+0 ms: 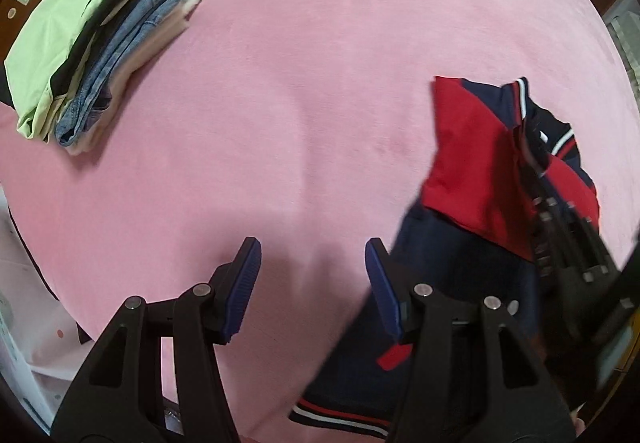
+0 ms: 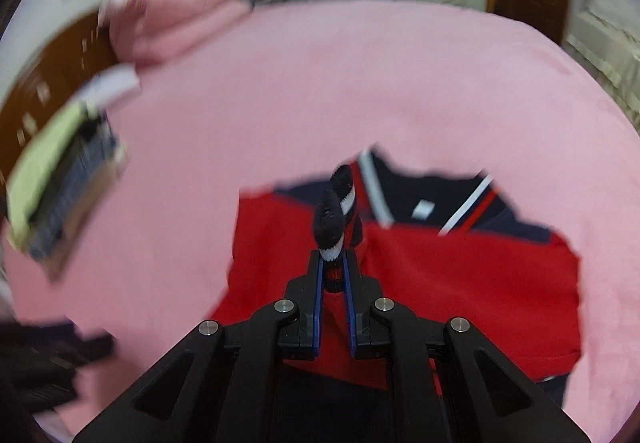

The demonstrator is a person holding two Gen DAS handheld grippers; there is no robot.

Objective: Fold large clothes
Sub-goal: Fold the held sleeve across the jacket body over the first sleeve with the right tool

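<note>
Black linkage and blue pads nearest lens. Left gripper [image 1: 312, 283] wide open, holding nothing, poised over bare pink bed cover [image 1: 320, 63] just beside the garment's navy hem. Right gripper [image 2: 334, 283] nearly closed, pinching a bunched striped cuff [image 2: 336, 219] of the red-and-navy jacket [image 2: 460, 283], lifted above the flat body. Risk: thick knit cuff slipping from a shallow pinch, or the drag rumpling the spread body. Jacket on bed, directly below and ahead of right jaws. Folded stack [image 1: 100, 43] well apart, far left.
</note>
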